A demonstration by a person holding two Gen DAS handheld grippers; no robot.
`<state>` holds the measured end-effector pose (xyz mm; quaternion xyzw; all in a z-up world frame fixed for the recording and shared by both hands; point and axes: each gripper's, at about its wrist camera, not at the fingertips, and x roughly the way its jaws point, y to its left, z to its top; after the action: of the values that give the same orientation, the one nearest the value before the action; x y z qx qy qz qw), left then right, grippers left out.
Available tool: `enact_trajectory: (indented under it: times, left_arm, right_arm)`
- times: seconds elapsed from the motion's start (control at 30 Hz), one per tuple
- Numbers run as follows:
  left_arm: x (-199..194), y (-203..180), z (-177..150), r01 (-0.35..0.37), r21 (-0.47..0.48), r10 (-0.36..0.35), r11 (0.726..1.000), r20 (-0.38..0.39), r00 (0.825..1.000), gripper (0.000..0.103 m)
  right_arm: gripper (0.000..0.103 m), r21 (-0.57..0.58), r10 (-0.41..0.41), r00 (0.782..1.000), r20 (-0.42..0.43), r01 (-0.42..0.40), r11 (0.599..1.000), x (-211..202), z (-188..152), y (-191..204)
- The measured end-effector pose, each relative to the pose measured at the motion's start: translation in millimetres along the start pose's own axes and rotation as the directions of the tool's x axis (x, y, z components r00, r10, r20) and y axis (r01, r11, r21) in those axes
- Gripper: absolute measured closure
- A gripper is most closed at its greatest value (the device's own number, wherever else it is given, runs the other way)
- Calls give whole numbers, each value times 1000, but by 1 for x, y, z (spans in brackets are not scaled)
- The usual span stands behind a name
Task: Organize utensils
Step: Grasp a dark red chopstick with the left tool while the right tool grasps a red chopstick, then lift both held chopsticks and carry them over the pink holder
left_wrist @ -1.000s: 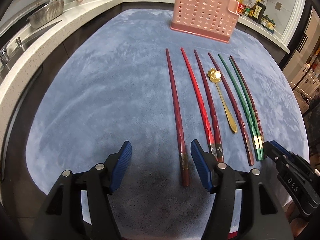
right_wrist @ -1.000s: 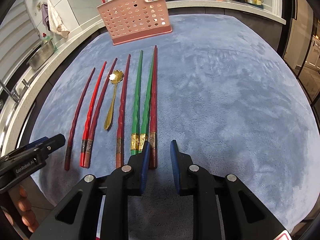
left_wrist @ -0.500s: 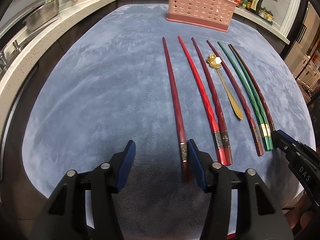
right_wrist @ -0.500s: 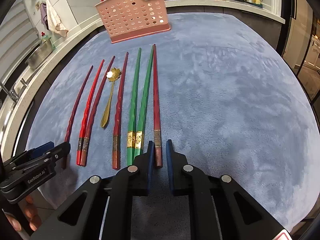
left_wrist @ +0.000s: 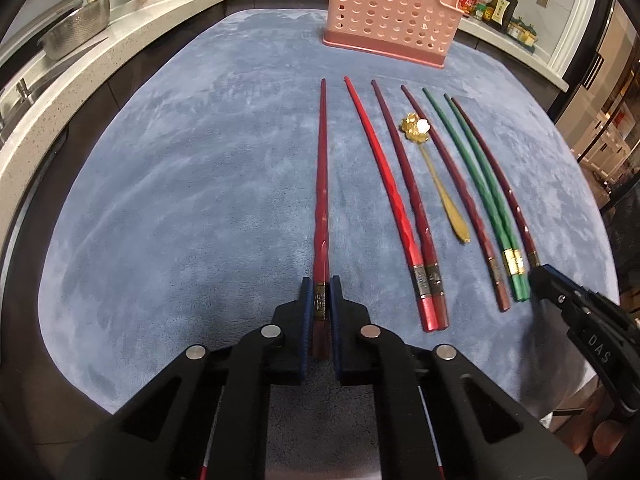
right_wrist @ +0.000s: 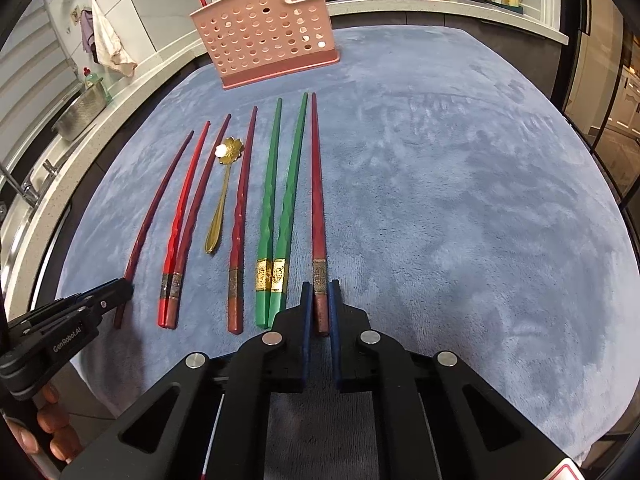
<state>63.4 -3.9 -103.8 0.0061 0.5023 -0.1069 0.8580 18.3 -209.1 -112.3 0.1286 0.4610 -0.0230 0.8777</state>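
Left gripper (left_wrist: 320, 300) closing on outermost dark-red chopstick (left_wrist: 321, 184); right gripper (right_wrist: 320, 304) clenched on opposite one (right_wrist: 317, 184). Pink holder (left_wrist: 390, 16) at mat's far edge seemingly empty; all utensils remain.

A blue-grey plush cloth (left_wrist: 200, 200) with a brushed, matt nap covers the tabletop. The lacquered red, maroon and green chopsticks (right_wrist: 276, 208) look smooth and faintly glossy, with embossed metallic bands. The gold metal spoon (left_wrist: 436, 176) gleams; the perforated pink plastic basket (left_wrist: 384, 12) is matt.
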Motion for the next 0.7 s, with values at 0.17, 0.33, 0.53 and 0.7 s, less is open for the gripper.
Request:
enact_trajectory:
  times: [0.17,0.33,0.53,0.7]
  left_arm:
    - [-12,0,5,30,-8,-29,1000,24,999,96]
    - [-31,4,15,62,-29,-60,998,63,996,96]
    - [-63,11,35,91,-56,-82,994,139,987,96]
    - [-87,16,55,102,-64,-88,993,195,977,96]
  right_arm:
    - [96,10,13,999,30,-13,1000,-15,3,-1]
    - [96,28,31,996,81,-33,999,-37,12,0]
    - [96,41,45,987,154,-52,998,-69,29,0]
    - [96,38,49,976,214,-58,998,-94,50,0]
